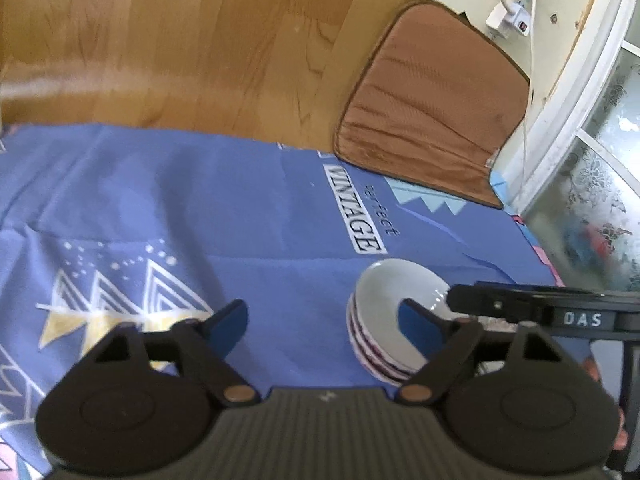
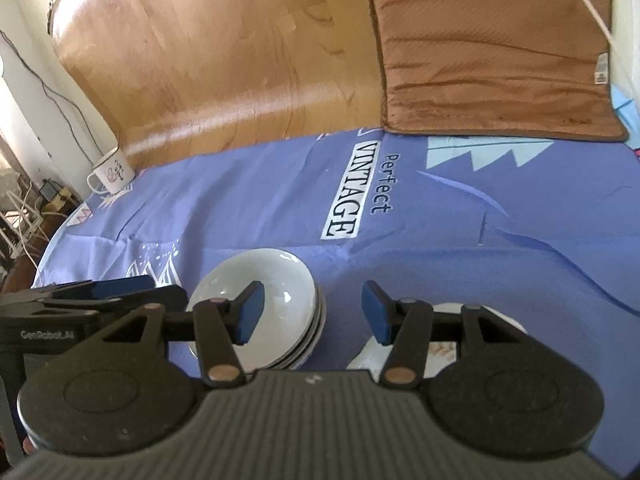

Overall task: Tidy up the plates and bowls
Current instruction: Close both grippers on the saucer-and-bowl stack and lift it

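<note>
Resting on the blue cloth, a stack of bowls sits at about four o'clock in the left wrist view, white inside with dark stripes on the outer walls. The left gripper stands wide apart with nothing between its pads; its right finger overlaps the stack's near side, and whether it touches the rim cannot be told. The right gripper's black arm crosses in from three o'clock and hides the stack's right edge.

In the right wrist view the same bowls lie at about seven o'clock of centre, partly behind the left finger of the right gripper, whose jaws are half spread over bare cloth, gripping nothing. A plate at five o'clock is mostly hidden behind the right finger; only a pale rim and some pattern show. A mug stands at nine o'clock by the cloth's edge, and a brown mat overlaps the cloth at one o'clock, cut off by the frame.
</note>
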The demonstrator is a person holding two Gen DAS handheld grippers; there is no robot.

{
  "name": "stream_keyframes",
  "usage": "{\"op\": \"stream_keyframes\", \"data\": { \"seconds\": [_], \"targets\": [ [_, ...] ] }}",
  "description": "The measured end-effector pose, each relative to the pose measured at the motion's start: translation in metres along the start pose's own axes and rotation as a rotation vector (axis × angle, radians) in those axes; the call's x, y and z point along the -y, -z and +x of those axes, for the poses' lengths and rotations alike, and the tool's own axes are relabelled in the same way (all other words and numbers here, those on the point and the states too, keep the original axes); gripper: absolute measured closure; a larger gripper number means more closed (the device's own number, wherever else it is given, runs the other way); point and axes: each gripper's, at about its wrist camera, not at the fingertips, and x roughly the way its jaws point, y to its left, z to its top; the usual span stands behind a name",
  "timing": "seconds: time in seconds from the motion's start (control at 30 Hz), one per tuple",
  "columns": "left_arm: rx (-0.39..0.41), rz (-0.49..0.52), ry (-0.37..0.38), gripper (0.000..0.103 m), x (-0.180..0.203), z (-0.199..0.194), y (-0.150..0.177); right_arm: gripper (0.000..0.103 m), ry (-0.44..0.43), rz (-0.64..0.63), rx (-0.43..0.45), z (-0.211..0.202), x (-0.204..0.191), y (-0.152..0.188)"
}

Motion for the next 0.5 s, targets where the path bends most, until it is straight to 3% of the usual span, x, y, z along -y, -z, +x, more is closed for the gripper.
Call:
{"op": "stream_keyframes", "data": {
  "seconds": [0.07,0.13,0.2,0.3,0.5],
  "targets": [
    [-0.034,-0.02,0.035,0.038,0.0,0.006,-0.001,0.048,-0.011,0.003,-0.03,0.006,0.001,-0.002],
    [-0.056,-0.024,0.065,0.04,0.002,0.01,-0.001,0.051,-0.025,0.014,-0.064,0.012,0.002,-0.004],
    [-0.073,-0.017,0.09,0.041,0.006,0.014,-0.001,0.061,-0.03,0.012,-0.105,0.018,0.002,-0.004],
    [-0.125,-0.027,0.128,0.053,0.009,0.026,0.001,0.071,-0.033,0.009,-0.165,0.029,0.001,-0.005],
    [-0.216,-0.205,0.223,0.071,-0.014,0.051,0.01,0.075,-0.082,0.078,-0.221,0.04,0.007,-0.006]
  ]
}}
